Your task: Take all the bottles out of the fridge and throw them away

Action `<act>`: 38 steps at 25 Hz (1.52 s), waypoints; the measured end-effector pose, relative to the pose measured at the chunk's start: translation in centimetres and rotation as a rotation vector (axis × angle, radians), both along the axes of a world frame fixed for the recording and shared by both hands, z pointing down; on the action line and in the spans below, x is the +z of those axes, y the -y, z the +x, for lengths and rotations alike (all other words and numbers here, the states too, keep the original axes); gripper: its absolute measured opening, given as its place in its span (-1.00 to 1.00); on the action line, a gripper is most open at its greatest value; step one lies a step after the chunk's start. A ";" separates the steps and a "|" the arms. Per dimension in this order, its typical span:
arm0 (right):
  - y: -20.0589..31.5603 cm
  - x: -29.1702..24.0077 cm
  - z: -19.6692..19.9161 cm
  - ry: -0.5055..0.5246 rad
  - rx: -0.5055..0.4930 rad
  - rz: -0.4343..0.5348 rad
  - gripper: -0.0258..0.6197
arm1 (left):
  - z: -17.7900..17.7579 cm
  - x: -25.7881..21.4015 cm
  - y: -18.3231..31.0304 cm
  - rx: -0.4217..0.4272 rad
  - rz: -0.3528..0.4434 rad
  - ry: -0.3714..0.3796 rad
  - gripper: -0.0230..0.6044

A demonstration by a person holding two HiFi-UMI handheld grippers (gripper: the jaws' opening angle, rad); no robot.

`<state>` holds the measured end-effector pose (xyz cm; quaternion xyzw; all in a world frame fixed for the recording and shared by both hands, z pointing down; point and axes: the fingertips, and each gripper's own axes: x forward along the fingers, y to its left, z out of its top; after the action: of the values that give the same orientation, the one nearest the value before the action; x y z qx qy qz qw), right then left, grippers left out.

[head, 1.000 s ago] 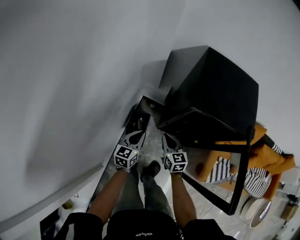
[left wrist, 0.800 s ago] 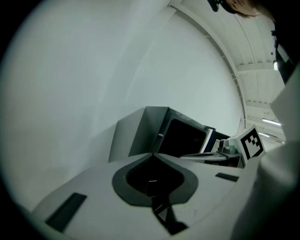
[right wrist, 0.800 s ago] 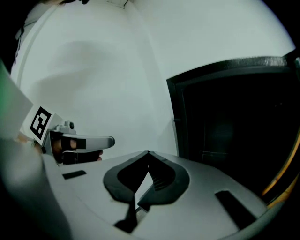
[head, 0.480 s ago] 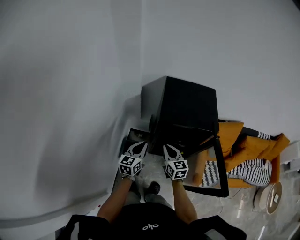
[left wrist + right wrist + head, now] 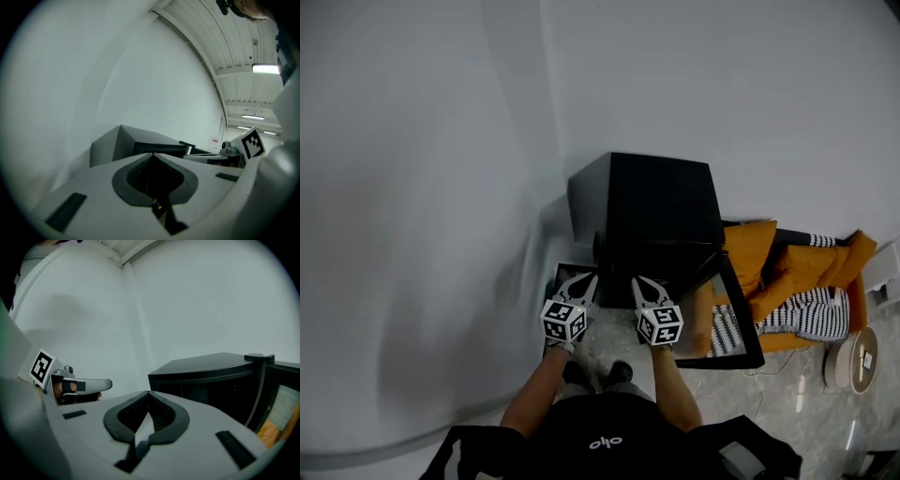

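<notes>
Black fridge [image 5: 661, 211] stood by the wall with its door [image 5: 739, 317] open. Left claw [image 5: 584, 282] and right claw [image 5: 641, 283] were both closed tight, holding nothing.

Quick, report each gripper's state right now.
Left gripper: closed, jaws together, holding nothing.
Right gripper: closed, jaws together, holding nothing.

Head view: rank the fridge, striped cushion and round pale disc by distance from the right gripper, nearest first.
1. Black fridge, directly ahead of the right gripper.
2. Striped cushion, on the orange seat to the right.
3. Round pale disc, at the far right.
</notes>
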<state>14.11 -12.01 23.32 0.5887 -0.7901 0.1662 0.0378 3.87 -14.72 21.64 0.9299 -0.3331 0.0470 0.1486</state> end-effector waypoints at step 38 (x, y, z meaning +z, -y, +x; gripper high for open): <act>-4.7 0.9 0.6 -0.056 0.201 -0.032 -0.89 | -0.5 1.3 -1.8 0.208 -0.021 -0.019 -0.93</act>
<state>14.72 -7.26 24.22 0.6689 -0.7229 0.1652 0.0523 3.37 -12.93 22.96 0.9583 -0.2327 0.0568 0.1560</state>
